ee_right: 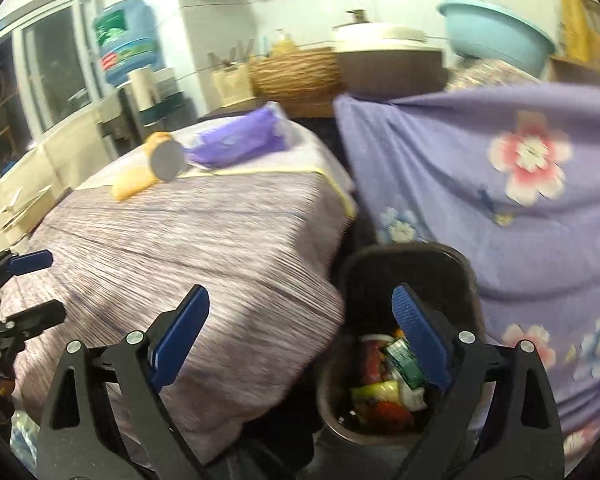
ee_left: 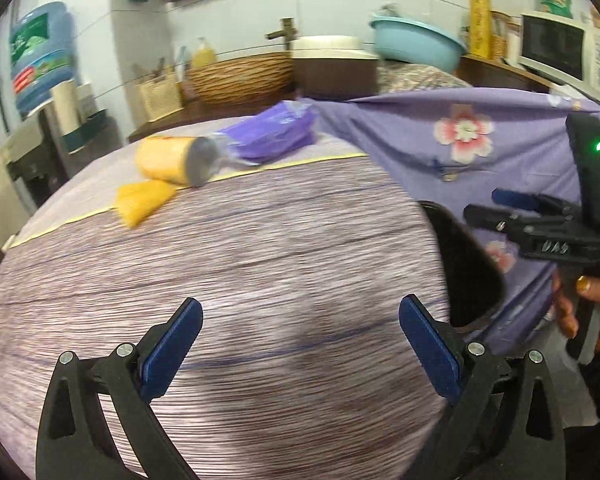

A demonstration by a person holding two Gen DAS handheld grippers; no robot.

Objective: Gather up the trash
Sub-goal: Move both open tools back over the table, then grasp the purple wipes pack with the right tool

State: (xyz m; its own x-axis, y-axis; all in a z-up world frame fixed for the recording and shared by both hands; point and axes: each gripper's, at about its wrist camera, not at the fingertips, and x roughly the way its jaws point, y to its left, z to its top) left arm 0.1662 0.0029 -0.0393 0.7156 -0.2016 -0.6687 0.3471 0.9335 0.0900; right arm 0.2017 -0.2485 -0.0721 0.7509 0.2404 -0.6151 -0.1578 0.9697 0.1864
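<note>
Right wrist view: right gripper (ee_right: 300,336) hangs with jaws wide and empty over the half-full trash bin (ee_right: 470,276) at lower right. Left gripper (ee_left: 300,344) also gapes empty. Upper left on the desk (ee_right: 220,240) lie a yellow can (ee_right: 164,154) and purple packet (ee_right: 240,138), likely next; reaching them means crossing the desk.

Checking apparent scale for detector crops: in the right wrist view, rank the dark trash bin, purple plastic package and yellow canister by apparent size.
1. Dark trash bin, though nearest the camera.
2. Purple plastic package.
3. Yellow canister with grey end.
</note>
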